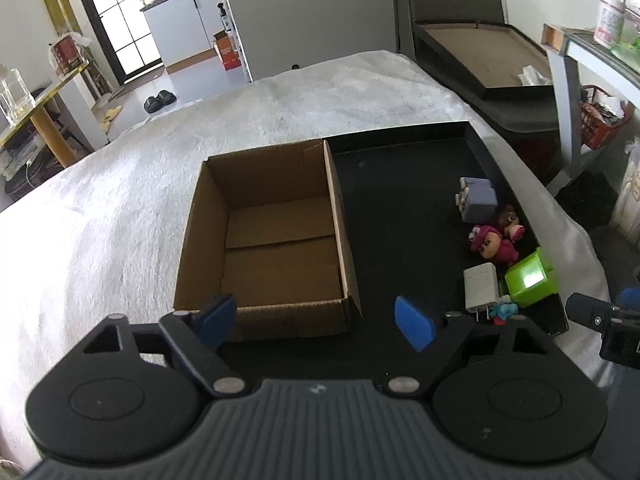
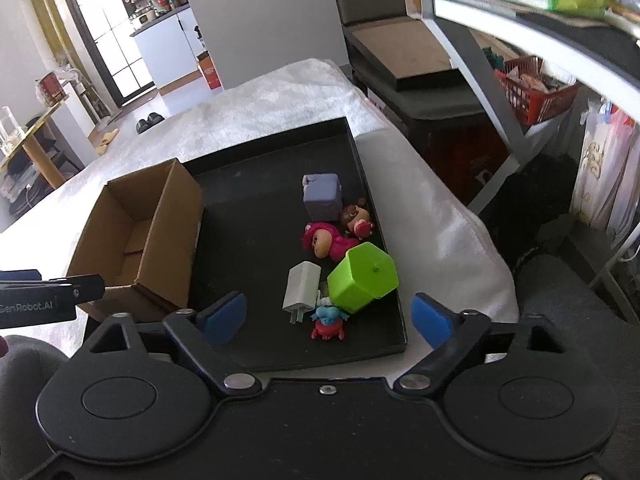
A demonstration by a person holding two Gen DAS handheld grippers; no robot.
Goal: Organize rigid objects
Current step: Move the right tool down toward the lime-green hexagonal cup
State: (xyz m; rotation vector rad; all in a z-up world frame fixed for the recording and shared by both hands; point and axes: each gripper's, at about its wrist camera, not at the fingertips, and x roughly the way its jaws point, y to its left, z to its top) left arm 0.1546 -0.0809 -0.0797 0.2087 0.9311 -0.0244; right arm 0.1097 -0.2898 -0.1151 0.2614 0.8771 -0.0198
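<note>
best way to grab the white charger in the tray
Grip the white charger across its two flat broad faces at mid-body, coming from above. Its prongs point toward the camera and the green box crowds its right side, so the open right tongs must go in carefully.

Your left hand-held gripper [image 1: 324,322] hangs open over the cardboard box [image 1: 268,240].
The box sits against the black tray [image 1: 404,216]; toys and a white charger [image 1: 481,286] cluster at the tray's right edge.
</note>
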